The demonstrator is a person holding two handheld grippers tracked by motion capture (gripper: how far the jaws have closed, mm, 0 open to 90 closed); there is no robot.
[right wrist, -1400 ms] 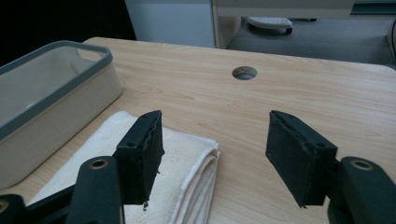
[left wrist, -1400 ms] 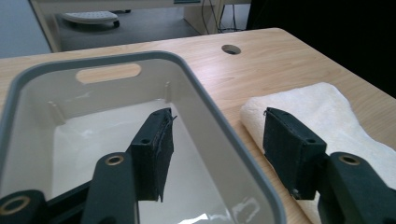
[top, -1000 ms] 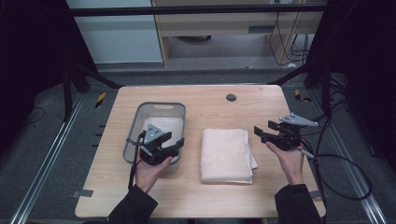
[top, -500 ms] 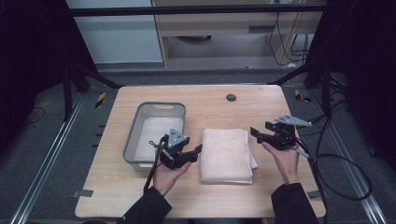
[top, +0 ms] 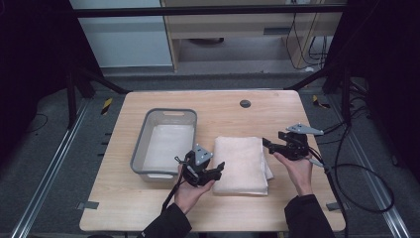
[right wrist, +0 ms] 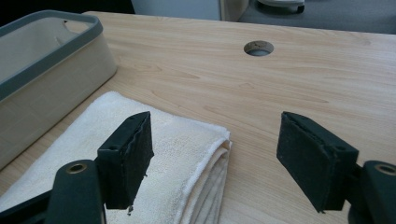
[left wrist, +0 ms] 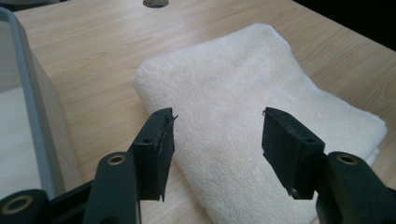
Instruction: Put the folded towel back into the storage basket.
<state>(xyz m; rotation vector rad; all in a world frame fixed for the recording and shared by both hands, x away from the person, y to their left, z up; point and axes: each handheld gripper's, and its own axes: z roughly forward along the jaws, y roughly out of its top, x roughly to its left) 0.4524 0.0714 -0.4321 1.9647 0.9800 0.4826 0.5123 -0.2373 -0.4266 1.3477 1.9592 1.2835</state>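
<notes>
The folded towel (top: 241, 164) lies flat on the wooden table (top: 277, 111), at centre frame in the high view, just to the right of the grey plastic bin (top: 166, 142) and apart from it. It is a cream terry cloth folded into several layers; judged from its pile and rounded edges, it will be light, soft and limp, sagging wherever it is unsupported, and in no way fragile. A pinch through all layers at two opposite edges looks the sound hold (a single-layer pinch would likely let the fold open). The left gripper (top: 216, 168) stands at the towel's lower left edge in the high view; in the left gripper view its jaws are spread with the towel's near portion between them and nothing pressed. The right gripper (top: 267, 145) sits just off the towel's upper right corner; in the right gripper view the stacked folded edge (right wrist: 219, 161) shows between its jaws, which have just been opening and stand wide apart, gripping nothing. Both grippers point inward at the towel from opposite sides. The cable hole (top: 244, 103) lies well beyond, toward the upper part of the table.
</notes>
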